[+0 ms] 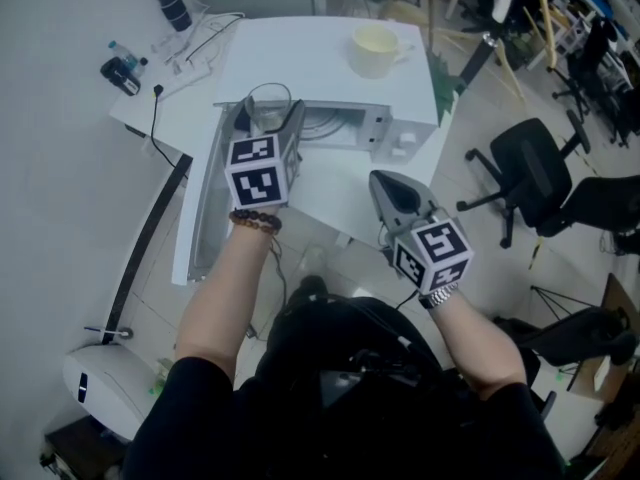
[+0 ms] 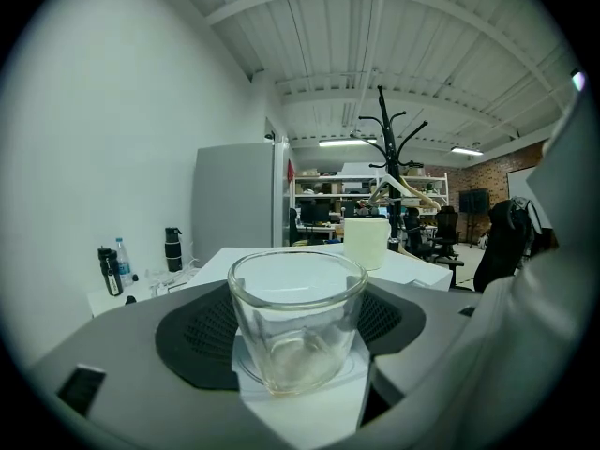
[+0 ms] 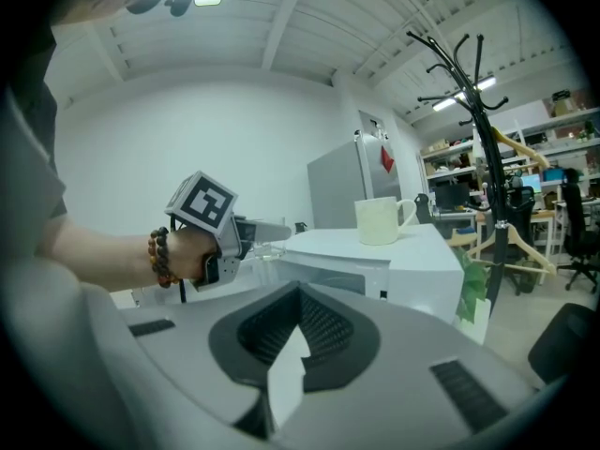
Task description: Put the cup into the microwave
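Jaws on the right gripper (image 1: 390,190) are closed together and empty; it hangs nearest, off to the right. Farther on, the left gripper (image 1: 268,126) stands wide, clamping the glass cup (image 2: 297,322) upright at the microwave (image 1: 330,63) mouth, just beside the open door (image 1: 203,218) on the left. Best to hold the cup level, steer right of the door's edge, and set it down well inside before letting go.
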